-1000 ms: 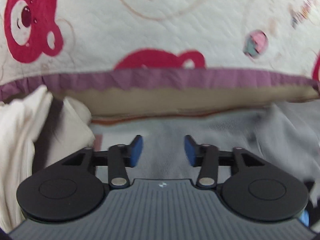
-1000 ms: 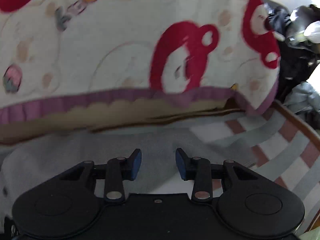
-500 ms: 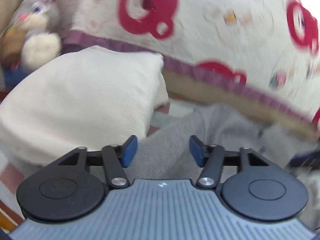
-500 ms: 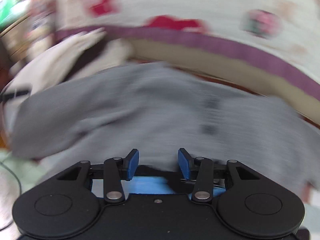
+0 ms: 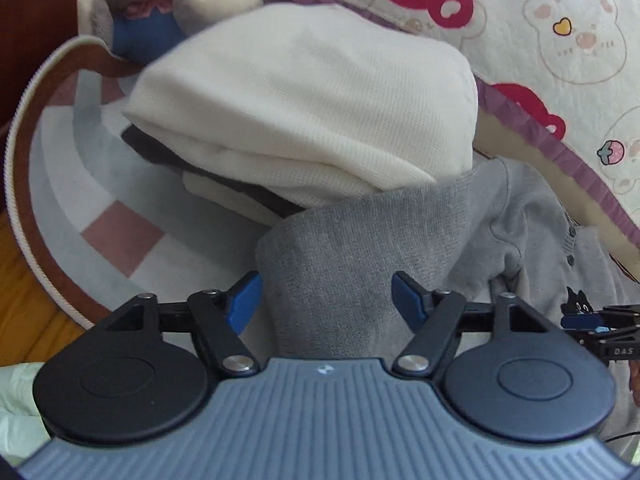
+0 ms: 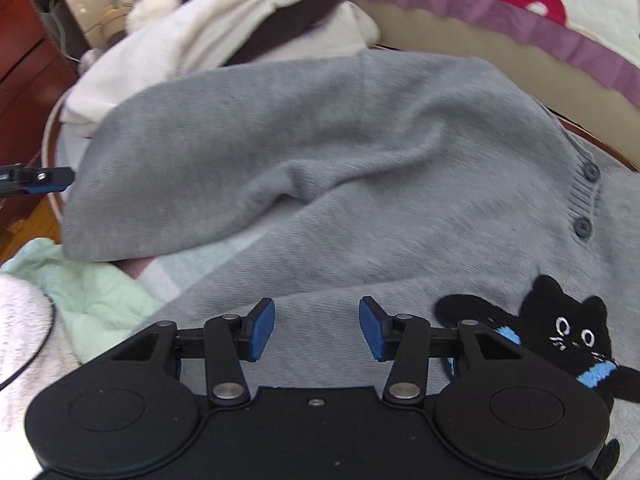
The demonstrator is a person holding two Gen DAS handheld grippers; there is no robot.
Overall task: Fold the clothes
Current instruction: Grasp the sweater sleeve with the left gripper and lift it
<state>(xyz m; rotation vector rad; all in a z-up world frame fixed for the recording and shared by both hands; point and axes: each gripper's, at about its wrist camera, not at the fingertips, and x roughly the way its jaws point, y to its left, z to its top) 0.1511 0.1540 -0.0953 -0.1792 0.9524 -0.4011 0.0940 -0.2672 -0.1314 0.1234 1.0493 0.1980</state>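
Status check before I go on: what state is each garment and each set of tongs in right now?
Grey cardigan: spread on the rug, unfolded, one sleeve lying across the body, two visible buttons fastened.
Cream sweater: folded, on top of a stack.
Dark garment: in that stack, under the cream sweater.
Left tongs: opening, over the sleeve end, not gripping.
Right tongs: open, over the cardigan's body, empty.

The only readable lettering is "DAS", in small pale capitals on the black body of the right gripper (image 5: 618, 350), seen at the right edge of the left wrist view. Nothing else carries legible text.
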